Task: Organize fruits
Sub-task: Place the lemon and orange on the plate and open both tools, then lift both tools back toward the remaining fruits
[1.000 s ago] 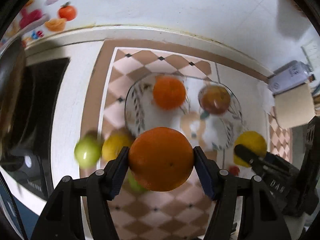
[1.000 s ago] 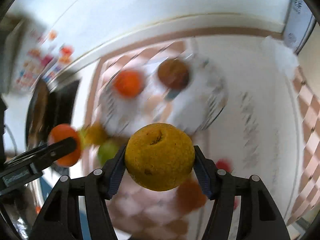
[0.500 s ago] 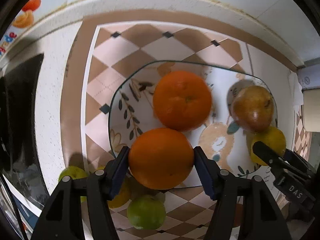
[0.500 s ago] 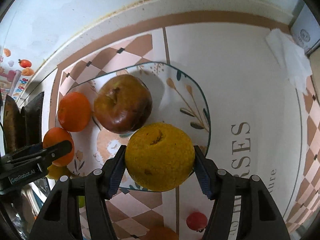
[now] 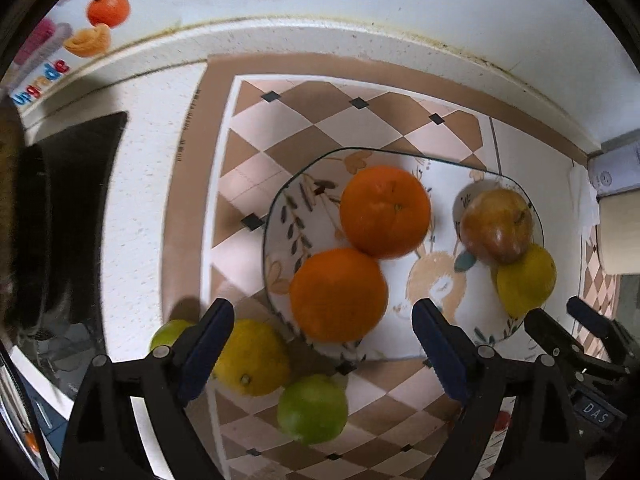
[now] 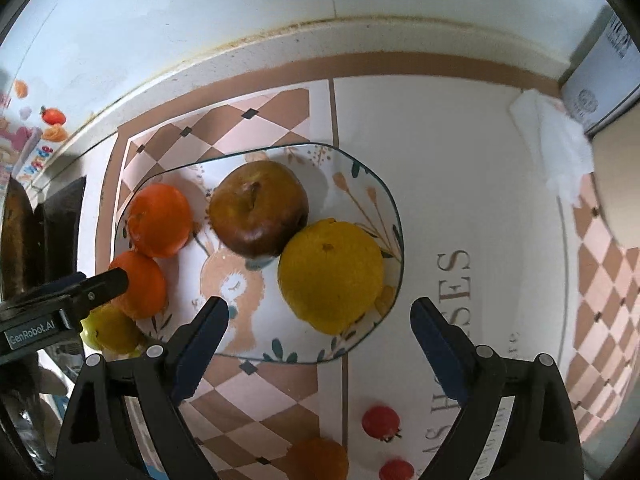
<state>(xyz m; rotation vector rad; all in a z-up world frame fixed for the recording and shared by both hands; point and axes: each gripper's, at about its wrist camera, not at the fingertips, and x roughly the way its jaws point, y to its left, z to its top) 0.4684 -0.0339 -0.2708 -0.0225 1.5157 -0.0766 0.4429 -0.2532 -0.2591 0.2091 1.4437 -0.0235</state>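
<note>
A patterned plate [image 5: 288, 208] [image 6: 372, 184] holds two oranges [image 5: 338, 294] [image 5: 386, 212], a brown-red apple [image 5: 496, 226] [image 6: 258, 208] and a yellow citrus [image 5: 526, 280] [image 6: 330, 274]. My left gripper [image 5: 323, 332] is open and empty, just behind the near orange. My right gripper [image 6: 320, 330] is open and empty, just behind the yellow citrus. Each gripper shows in the other's view, the right one [image 5: 560, 330] at the plate's right, the left one [image 6: 100, 284] at its left.
Off the plate on the checked mat lie a yellow lemon [image 5: 252, 358], a green lime [image 5: 312, 408], and another green fruit [image 5: 170, 332]. Small red tomatoes [image 6: 380, 420] and an orange fruit [image 6: 318, 460] lie near the front. A black stove [image 5: 60, 220] is left; boxes [image 6: 600, 80] right.
Both grippers have opened. The left let its orange go onto the plate beside the other orange; the right let the yellow citrus go beside the apple. Both have drawn back slightly.
</note>
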